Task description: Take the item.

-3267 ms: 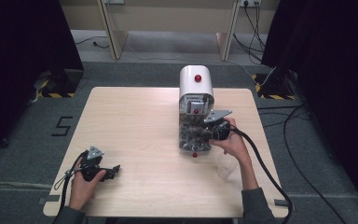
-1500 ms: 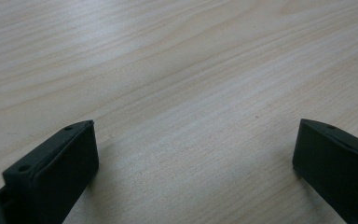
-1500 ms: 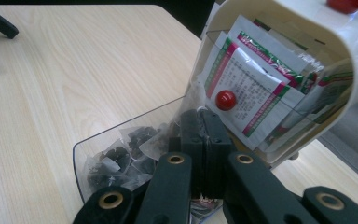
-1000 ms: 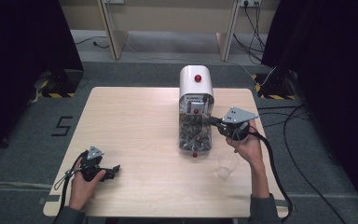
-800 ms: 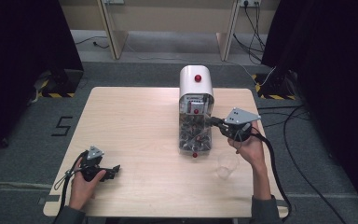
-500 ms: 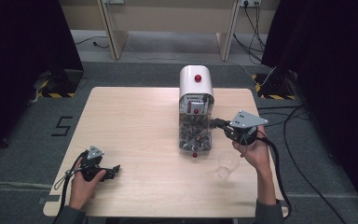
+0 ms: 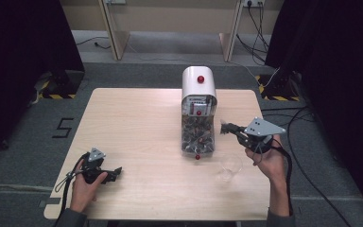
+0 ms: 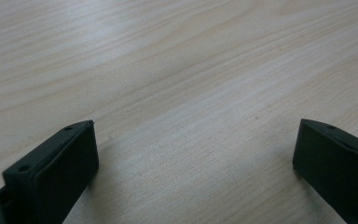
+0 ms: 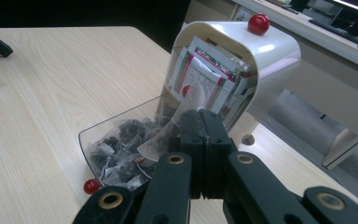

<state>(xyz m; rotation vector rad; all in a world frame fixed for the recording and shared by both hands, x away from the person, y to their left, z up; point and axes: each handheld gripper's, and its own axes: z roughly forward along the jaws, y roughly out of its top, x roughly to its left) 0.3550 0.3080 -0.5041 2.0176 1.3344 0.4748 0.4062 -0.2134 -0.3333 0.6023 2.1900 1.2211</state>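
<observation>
Right gripper [image 9: 200, 122] fingers clamped on tea bag [image 9: 168, 133], just beside dispenser [image 7: 199, 113]. Glass cup [image 7: 230, 168] below fingers on surface [image 7: 137, 123]. Left gripper [image 8: 193, 154] fingers wide apart, empty. Risk: thin bag slips or tears, missing cup.

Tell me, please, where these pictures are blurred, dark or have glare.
Right gripper view: the closed right gripper is soft, glare on the white dispenser. Left gripper view: jaws blurred, pale sheen on the table. High view: table evenly lit, surroundings dark, the clear cup faint.
</observation>
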